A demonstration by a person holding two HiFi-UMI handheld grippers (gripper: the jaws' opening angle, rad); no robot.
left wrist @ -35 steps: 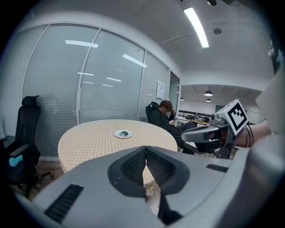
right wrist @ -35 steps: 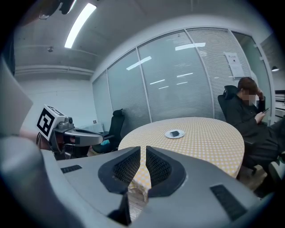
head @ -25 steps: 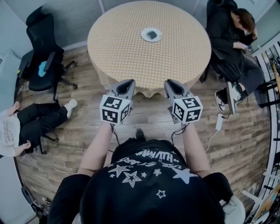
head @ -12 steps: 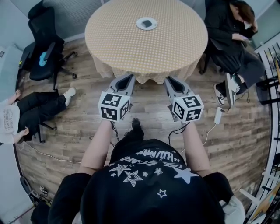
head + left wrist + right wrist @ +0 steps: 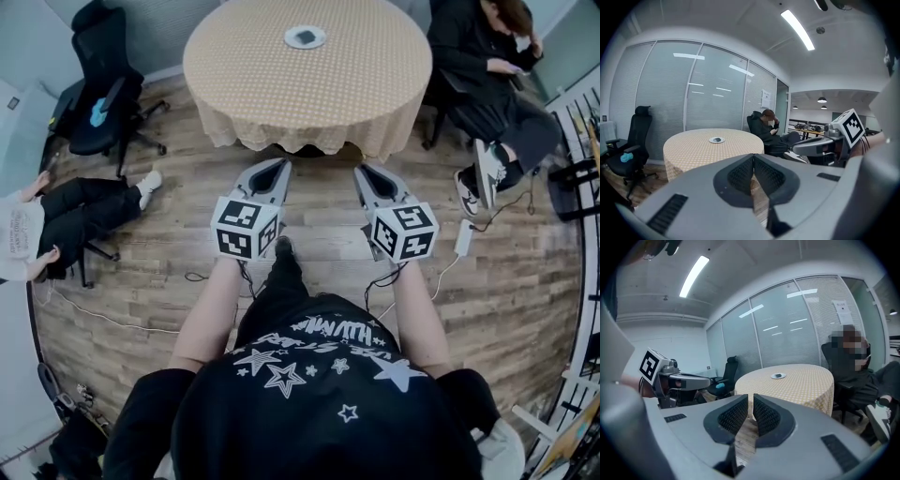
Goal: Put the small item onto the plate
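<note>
Only the head view catches the person (image 5: 89, 211) sitting on the floor (image 5: 319, 239) at 9 o'clock. Left hand-held gripper (image 5: 279, 161) and right hand-held gripper (image 5: 361, 169) are both closed and empty, short of the surface (image 5: 309, 89); small item (image 5: 306, 37) sits on the plate (image 5: 289, 37) at 12 o'clock.

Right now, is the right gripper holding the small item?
No, the right gripper is shut on nothing; the small item lies on the plate.
</note>
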